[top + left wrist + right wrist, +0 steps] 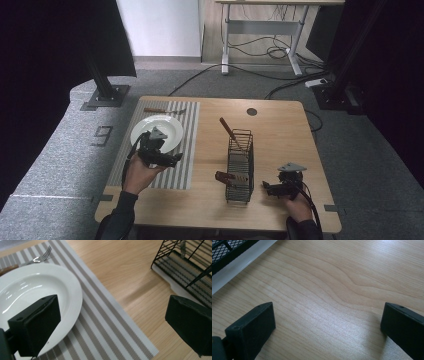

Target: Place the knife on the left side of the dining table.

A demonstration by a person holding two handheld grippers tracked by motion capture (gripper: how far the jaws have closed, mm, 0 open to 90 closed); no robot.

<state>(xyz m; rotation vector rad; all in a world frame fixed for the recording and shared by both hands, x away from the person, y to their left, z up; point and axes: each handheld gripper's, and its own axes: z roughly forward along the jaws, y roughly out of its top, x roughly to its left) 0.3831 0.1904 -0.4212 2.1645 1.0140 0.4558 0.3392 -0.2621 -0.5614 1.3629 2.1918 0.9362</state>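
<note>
Plate white, glossy, empty on striped mat; both tools spread wide.

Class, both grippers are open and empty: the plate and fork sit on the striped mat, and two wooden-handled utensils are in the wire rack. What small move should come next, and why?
Probably ease the right gripper toward the wire rack and its nearer wooden handle. That gripper sits just beside the rack with jaws wide over bare table, while the plate has only a fork beyond it.
</note>
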